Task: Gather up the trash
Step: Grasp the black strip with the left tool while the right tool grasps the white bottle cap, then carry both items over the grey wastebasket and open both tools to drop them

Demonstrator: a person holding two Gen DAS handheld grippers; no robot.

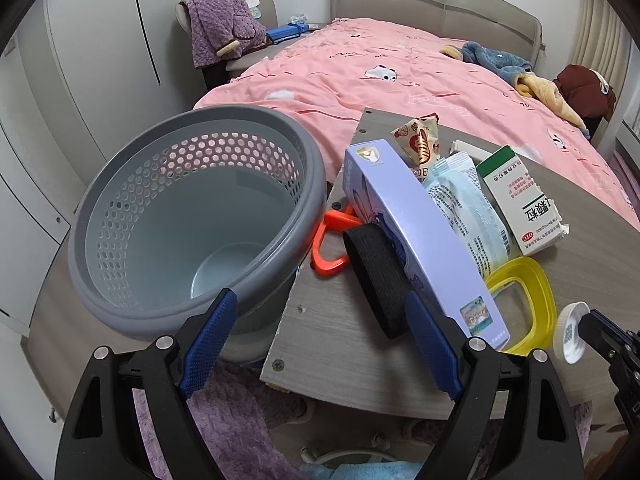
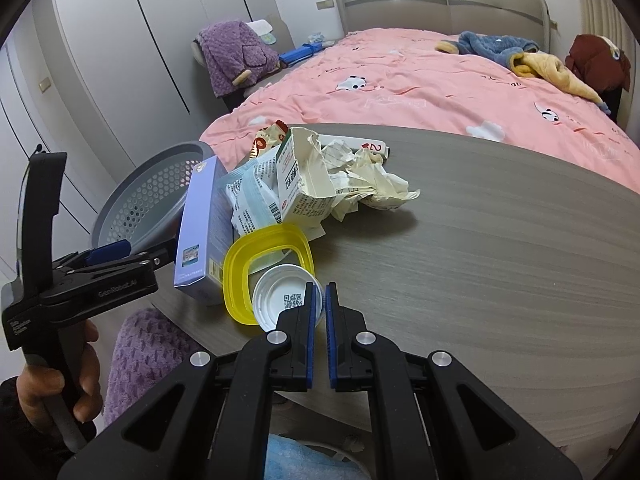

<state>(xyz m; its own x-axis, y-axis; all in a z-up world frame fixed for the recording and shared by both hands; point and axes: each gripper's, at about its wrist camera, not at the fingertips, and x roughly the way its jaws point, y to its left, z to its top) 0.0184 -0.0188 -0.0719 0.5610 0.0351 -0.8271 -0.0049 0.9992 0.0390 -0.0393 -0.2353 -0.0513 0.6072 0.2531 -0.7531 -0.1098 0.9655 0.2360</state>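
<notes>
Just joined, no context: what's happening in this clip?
A person with a handheld gripper in each hand is clearing trash off a grey table by a bed. The right gripper is nearly closed around the rim of a white cap, next to a yellow lid ring. The left gripper is open beside a tilted purple box. The grey bin at the table edge looks empty; crumpled paper and packets remain.

A home bedroom: pink-quilted bed (image 1: 400,76) with padded headboard (image 2: 440,4), wardrobe doors (image 1: 100,60).
</notes>
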